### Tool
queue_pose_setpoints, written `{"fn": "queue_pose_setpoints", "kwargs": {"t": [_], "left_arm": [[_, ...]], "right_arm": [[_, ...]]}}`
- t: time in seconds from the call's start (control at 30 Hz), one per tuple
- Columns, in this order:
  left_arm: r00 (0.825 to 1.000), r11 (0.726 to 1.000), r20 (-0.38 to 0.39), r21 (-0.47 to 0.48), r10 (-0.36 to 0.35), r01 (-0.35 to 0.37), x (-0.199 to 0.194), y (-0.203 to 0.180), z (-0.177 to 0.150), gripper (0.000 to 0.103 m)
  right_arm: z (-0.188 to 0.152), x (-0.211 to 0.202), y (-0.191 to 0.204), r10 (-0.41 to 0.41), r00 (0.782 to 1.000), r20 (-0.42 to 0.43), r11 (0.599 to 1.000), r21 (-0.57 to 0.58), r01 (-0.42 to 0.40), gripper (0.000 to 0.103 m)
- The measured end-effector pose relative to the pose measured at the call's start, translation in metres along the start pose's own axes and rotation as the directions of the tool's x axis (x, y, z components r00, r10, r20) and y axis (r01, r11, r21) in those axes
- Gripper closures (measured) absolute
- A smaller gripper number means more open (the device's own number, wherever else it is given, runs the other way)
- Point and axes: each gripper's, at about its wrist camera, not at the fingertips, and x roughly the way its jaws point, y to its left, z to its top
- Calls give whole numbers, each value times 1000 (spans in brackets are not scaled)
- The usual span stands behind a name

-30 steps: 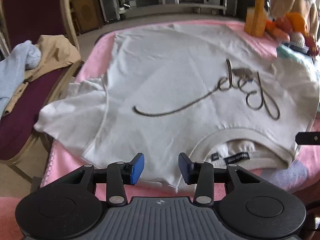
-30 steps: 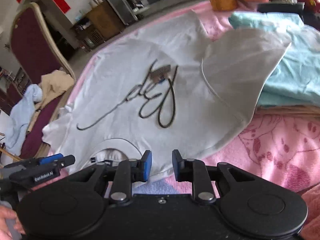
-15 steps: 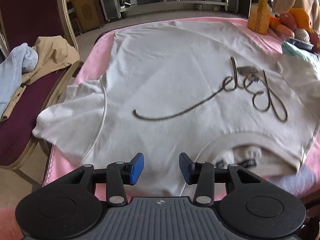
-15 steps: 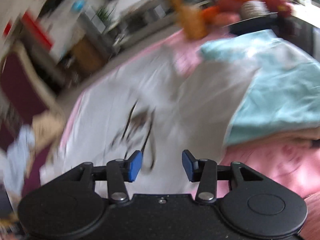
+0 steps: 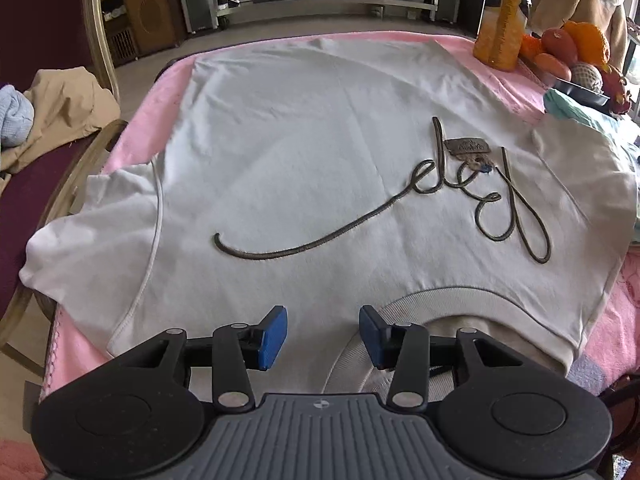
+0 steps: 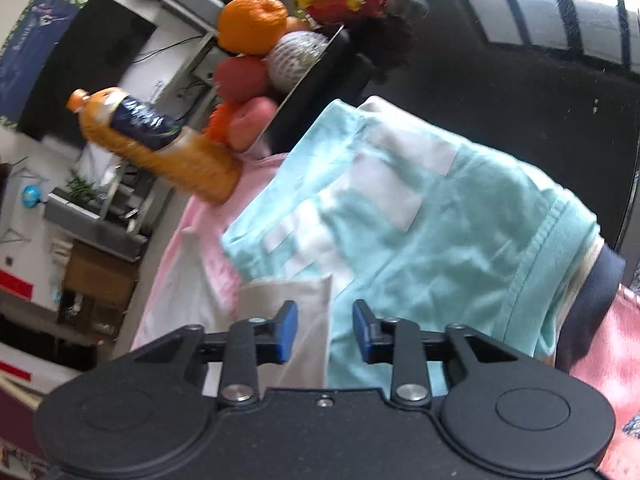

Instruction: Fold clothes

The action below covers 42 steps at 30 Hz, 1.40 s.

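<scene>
A white T-shirt (image 5: 304, 168) with dark script lettering lies spread flat, front up, on a pink-covered table (image 5: 132, 140). Its collar (image 5: 452, 304) faces me. My left gripper (image 5: 322, 338) is open and empty, hovering just over the shirt's near shoulder, left of the collar. My right gripper (image 6: 325, 332) is open and empty. It hangs over the white shirt's right sleeve (image 6: 288, 320), which lies against a folded light-blue garment (image 6: 420, 232).
An orange juice bottle (image 6: 160, 148) and a black tray of fruit (image 6: 280, 60) stand at the table's far right corner. A maroon chair (image 5: 44, 148) with beige and blue clothes stands left of the table. Folded dark clothing (image 6: 592, 304) lies under the blue garment.
My right gripper opened and swung right, from the shirt's front edge toward the sleeve and the blue garment. My left gripper shifted a little left along the near shoulder and stayed open.
</scene>
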Motion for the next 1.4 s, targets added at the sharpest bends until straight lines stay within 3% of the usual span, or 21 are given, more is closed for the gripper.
{"fn": "queue_pose_setpoints", "kwargs": {"t": [0.33,0.4,0.43,0.6,0.73,0.87,0.97,1.0,1.1,1.2,1.27,1.33,1.4], "left_arm": [[1000,1000,-3,-21,1,-1,5,7,0,56],[1000,1000,0,-21,3,-3,5,7,0,56],[1000,1000,1,-21,4,-4,5,8,0,56],[1000,1000,13,-24,20,-20,2,10,-1,57],[999,999,30,-30,41,-40,-1,13,-1,57],[997,997,45,-37,62,-60,-5,18,-3,57],[995,996,54,-49,78,-76,-8,22,-3,57],[995,996,56,-54,80,-77,-8,24,-3,57],[995,994,54,-76,80,-76,-8,28,-2,57],[996,993,48,-93,80,-75,-8,30,-2,57],[995,992,48,-97,83,-78,-8,31,-2,57],[995,992,48,-100,83,-78,-7,32,-2,57],[996,992,44,-104,81,-76,-7,31,-2,57]], "right_arm": [[6,22,10,-51,998,33,997,-52,53,86],[6,21,10,-50,998,44,997,-61,53,101],[6,21,10,-50,998,49,996,-65,53,101],[-1,5,22,5,993,115,991,-131,10,101],[-22,-11,51,83,982,168,950,-310,-28,101],[-61,-21,92,187,974,129,838,-539,-90,101],[-104,-25,121,227,973,39,698,-703,-135,101],[-123,-26,128,229,973,2,627,-766,-146,101],[-168,-19,137,183,978,-104,450,-875,-177,101],[-198,-1,134,56,974,-219,359,-906,-224,96],[-195,1,128,23,966,-257,378,-892,-247,92],[-171,-3,122,57,966,-250,485,-839,-246,89],[-148,-10,114,84,985,-151,597,-783,-171,87]]}}
